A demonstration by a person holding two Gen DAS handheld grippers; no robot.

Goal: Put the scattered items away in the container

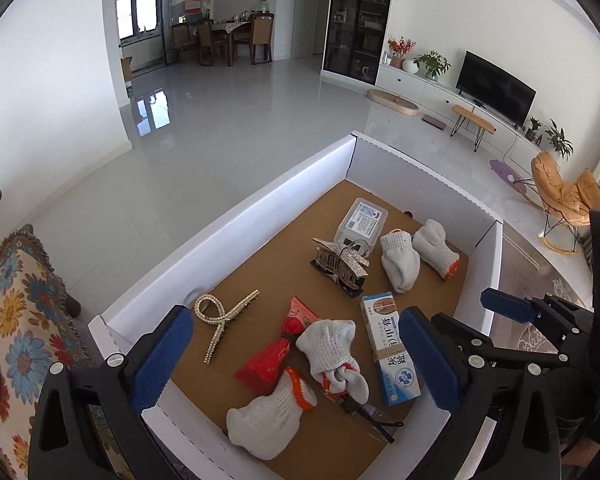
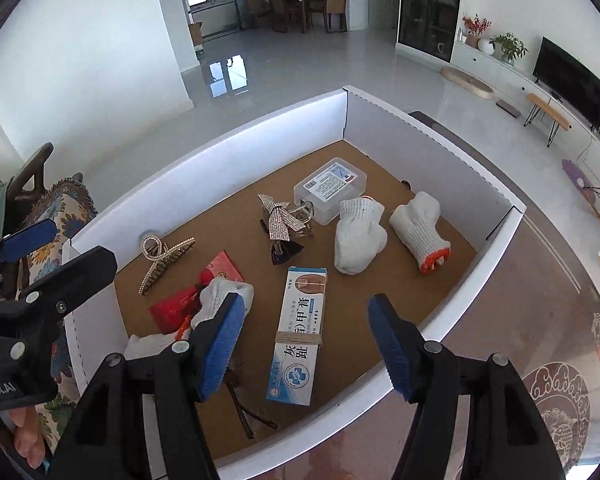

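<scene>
Left gripper: left gripper [image 1: 296, 354] with black arms and blue pads, jaws wide apart and clamped on nothing, tilted down over the near end of the box
Right gripper: right gripper [image 2: 306, 342], same build, jaws apart and holding nothing, hovering beside the left one over the near right wall
Container: shallow white cardboard box with a brown cardboard floor [image 1: 260, 204], directly below and ahead of both grippers; low walls keep items from sliding out
Below left gripper: white knitted work gloves with orange cuffs [image 1: 328, 346] bunched over a red foil packet [image 1: 274, 354], lying loose between its pads
Below right gripper: long blue-and-white carton bound with twine [image 2: 298, 334], flat between its pads, not touched
Ahead and left: gold rhinestone hair claw [image 1: 222, 318], near the left wall
Further ahead: silver rhinestone bow clip [image 1: 342, 266], clear plastic case with a printed label [image 1: 362, 222], and two more white gloves [image 1: 400, 258], towards the far right corner
Near wall: dark-framed glasses [image 1: 374, 420], partly under the gloves
Progress: everything visible lies inside; the open, empty jaws suggest tidying is nearly or fully done
</scene>
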